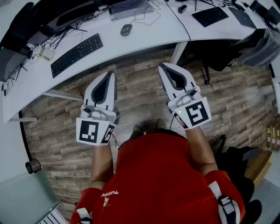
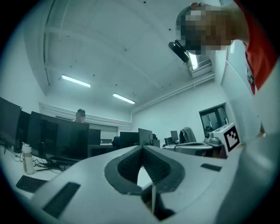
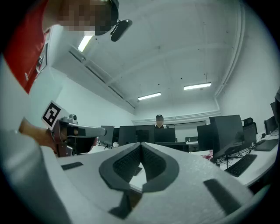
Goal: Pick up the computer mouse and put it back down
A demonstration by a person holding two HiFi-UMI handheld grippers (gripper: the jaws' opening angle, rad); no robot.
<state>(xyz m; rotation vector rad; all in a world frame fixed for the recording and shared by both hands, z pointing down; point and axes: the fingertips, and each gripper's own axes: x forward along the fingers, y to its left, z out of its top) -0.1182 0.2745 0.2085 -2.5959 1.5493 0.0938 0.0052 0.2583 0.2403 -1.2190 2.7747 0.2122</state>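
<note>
Left claw (image 1: 110, 74), right claw (image 1: 162, 66) closed, empty; mouse (image 1: 126, 29) seemingly on desk (image 1: 151, 31).

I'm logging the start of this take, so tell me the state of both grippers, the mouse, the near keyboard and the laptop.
Left gripper: shut, empty, over the floor short of the desk.
Right gripper: shut, empty, also short of the desk.
Mouse: lying on the desk, untouched.
Near keyboard: flat on the desk.
Laptop: open, keys showing.
</note>
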